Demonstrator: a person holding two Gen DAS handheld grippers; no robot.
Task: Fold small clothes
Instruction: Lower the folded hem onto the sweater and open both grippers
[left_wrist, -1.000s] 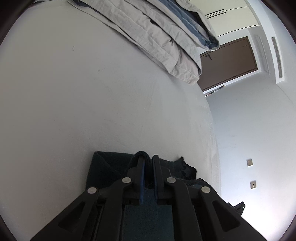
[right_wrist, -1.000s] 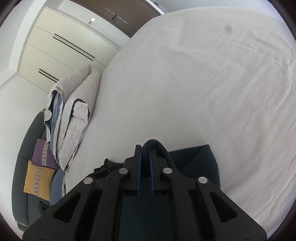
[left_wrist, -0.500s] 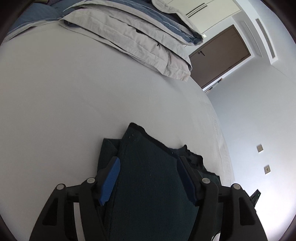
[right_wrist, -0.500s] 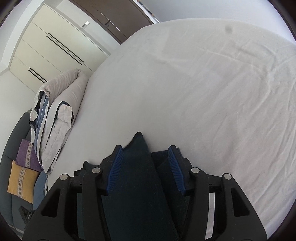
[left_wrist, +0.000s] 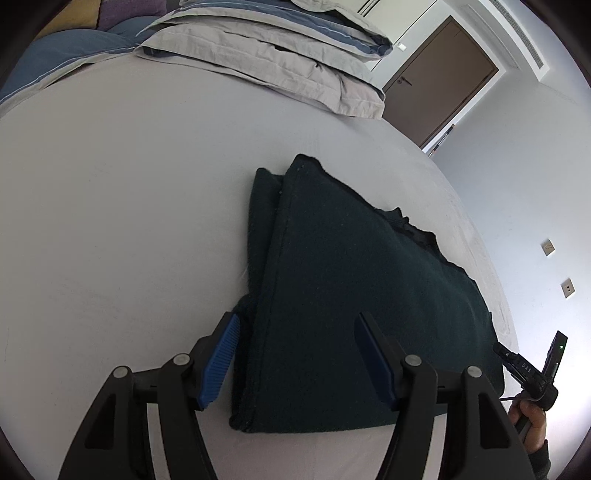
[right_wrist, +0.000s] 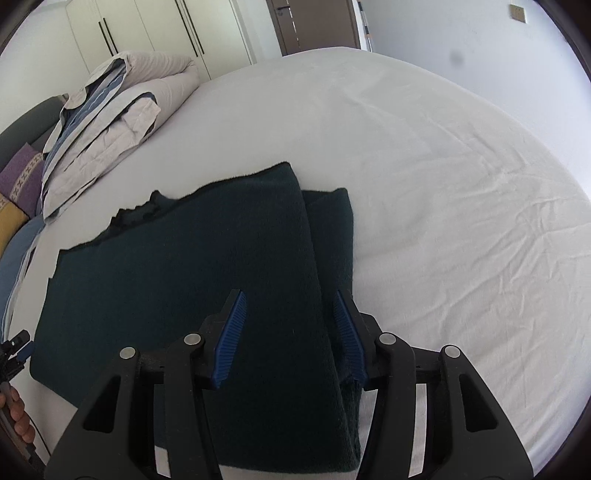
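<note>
A dark teal knitted garment (left_wrist: 354, 295) lies folded flat on the white bed sheet (left_wrist: 122, 206); it also shows in the right wrist view (right_wrist: 192, 266). My left gripper (left_wrist: 299, 354) is open and empty, above the garment's near left part. My right gripper (right_wrist: 291, 328) is open and empty, above the garment's near right edge, where a second folded layer (right_wrist: 332, 229) sticks out. The garment's ragged far edge (right_wrist: 140, 214) points toward the bedding.
A folded grey and blue duvet (left_wrist: 280, 51) lies at the head of the bed, also seen in the right wrist view (right_wrist: 110, 114). Purple and yellow cushions (right_wrist: 18, 184) sit beside it. A brown door (left_wrist: 439, 77) and white wardrobes (right_wrist: 159, 33) stand beyond the bed.
Both grippers were shut on the garment's edge a second ago; they opened, let it drop flat on the bed, and pulled back and up.
</note>
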